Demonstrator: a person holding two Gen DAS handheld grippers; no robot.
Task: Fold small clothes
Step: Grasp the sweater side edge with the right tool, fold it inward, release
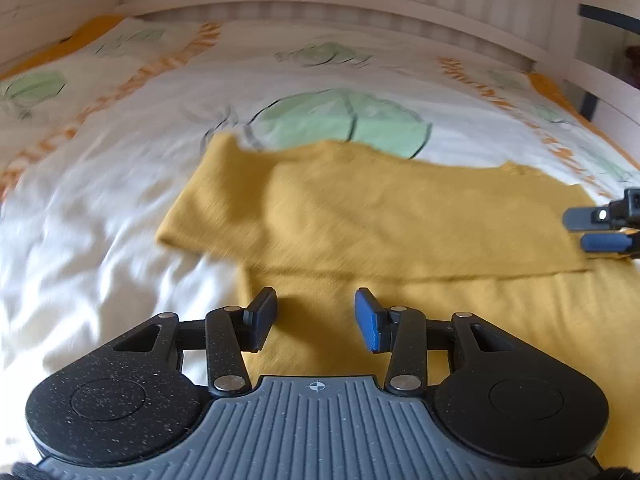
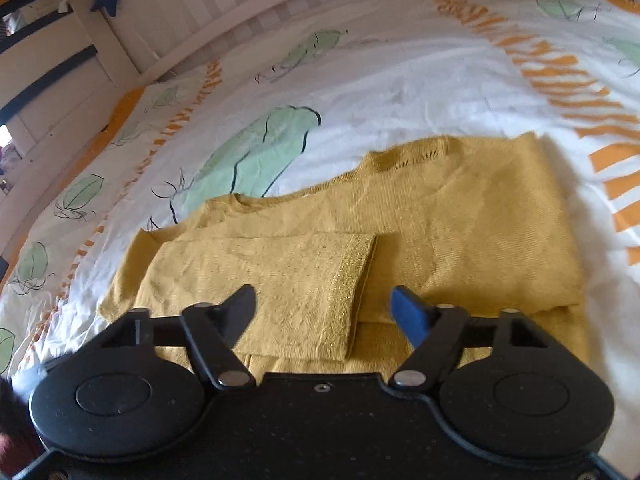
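Both claws, left gripper (image 1: 316,316) and right gripper (image 2: 324,312), hover with jaws apart and empty above the mustard-yellow knitted sweater (image 2: 460,220), sleeve folded across toward nine o'clock, flat on the white printed bedcover (image 2: 400,80) for its next fold.

sweater (image 2: 460,216): matt mustard knit, cuff (image 2: 346,292) glittery
duvet cover (image 1: 100,216): white printed cotton-like cloth, creased
bed rail (image 1: 320,4): painted wood

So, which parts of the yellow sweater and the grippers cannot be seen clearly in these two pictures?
- Left wrist view: the sweater is blurred by motion; its knit cannot be read.
- Left wrist view: the right gripper is cut off by the right edge; only its fingers show.
- Right wrist view: the sweater's near hem is hidden behind the gripper's body.
- Right wrist view: the left gripper is out of frame.
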